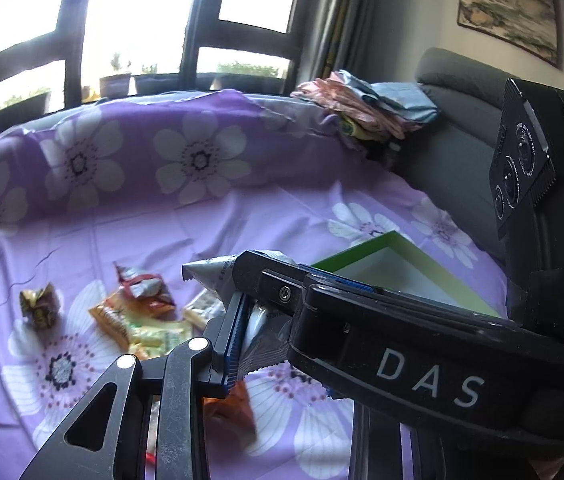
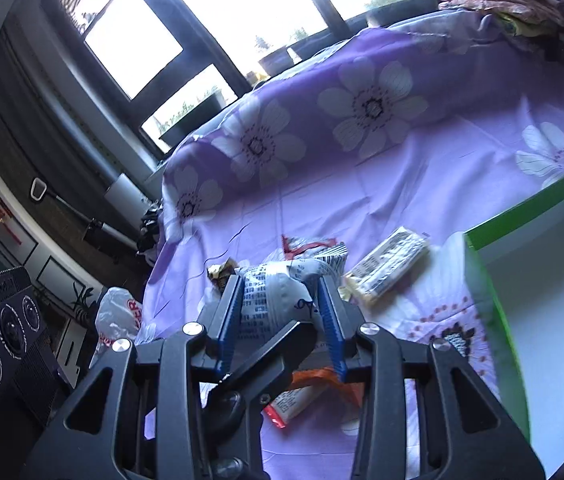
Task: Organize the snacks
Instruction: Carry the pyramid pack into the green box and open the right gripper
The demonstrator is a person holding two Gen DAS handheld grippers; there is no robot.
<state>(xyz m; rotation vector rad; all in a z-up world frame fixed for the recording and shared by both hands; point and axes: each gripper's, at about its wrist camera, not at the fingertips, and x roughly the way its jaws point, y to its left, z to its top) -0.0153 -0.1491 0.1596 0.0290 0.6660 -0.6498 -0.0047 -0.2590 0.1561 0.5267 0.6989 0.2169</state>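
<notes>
1. We find a silver-white snack packet (image 2: 282,292) clamped between the blue pads of the right hand-held gripper (image 2: 282,304), raised above the purple floral sheet (image 2: 421,184).
2. The left hand-held gripper (image 1: 248,316) likewise holds a silver packet (image 1: 212,274) between its pads; one pointed end sticks out past the upper finger.
3. We note a green-rimmed white box (image 2: 493,280) on the sheet at the right, open at the top.
4. Loose snacks lie on the sheet: a pale bar packet (image 2: 385,268) just beside the box, an orange packet (image 2: 313,392) below the right hand-held gripper, and a gold-wrapped sweet (image 1: 40,306) apart at the left.
5. Folded cloths (image 1: 365,108) rest on the grey sofa back (image 1: 453,92) beyond.
</notes>
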